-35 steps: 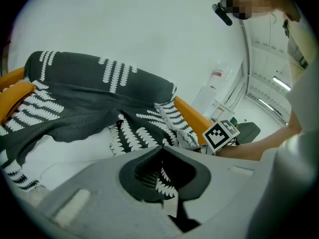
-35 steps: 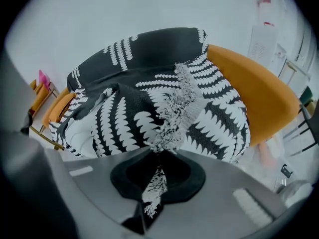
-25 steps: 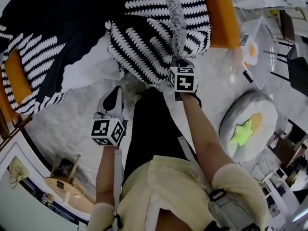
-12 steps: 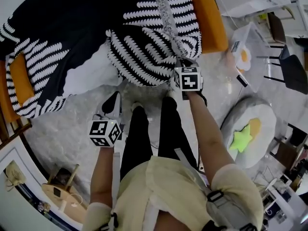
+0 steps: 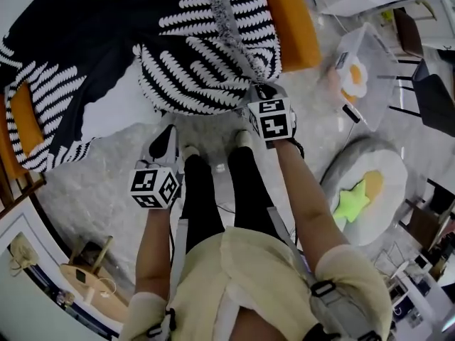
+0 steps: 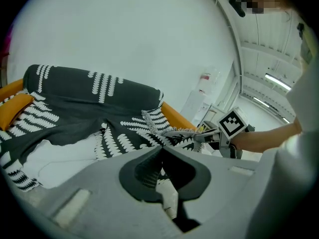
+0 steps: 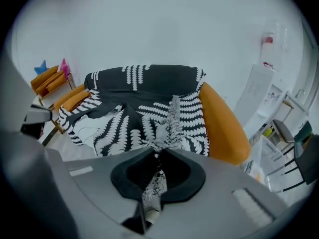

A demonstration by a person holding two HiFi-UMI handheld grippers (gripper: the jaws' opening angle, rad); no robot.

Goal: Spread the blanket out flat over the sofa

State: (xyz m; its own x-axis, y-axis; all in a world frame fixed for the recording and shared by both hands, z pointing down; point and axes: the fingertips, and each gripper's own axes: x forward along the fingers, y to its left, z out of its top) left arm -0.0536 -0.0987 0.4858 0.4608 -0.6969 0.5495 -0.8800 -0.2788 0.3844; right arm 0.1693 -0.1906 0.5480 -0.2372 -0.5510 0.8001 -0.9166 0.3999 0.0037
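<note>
A black blanket [image 5: 206, 62] with white fern print lies bunched over the orange sofa [image 5: 288, 27], and a white patch [image 5: 114, 109] shows at the seat front. My right gripper [image 5: 260, 91] is shut on the blanket's fringed edge at the sofa's front right. In the right gripper view the printed cloth [image 7: 144, 113] runs down between the jaws of the right gripper [image 7: 157, 156]. My left gripper [image 5: 165, 142] hangs over the floor in front of the sofa, apart from the blanket. In its own view the left gripper [image 6: 160, 151] is shut on nothing.
The person's legs [image 5: 220, 190] stand between the grippers on pale marbled floor. A round cushion with a green star [image 5: 362, 190] lies at the right, with a clear table [image 5: 370, 55] and dark chairs [image 5: 434, 84] beyond it. A wooden stool [image 5: 92, 261] stands at the lower left.
The person has stepped, so both legs now show side by side. The sofa and blanket have slid left in the view. The right gripper keeps its hold; the left has barely moved.
</note>
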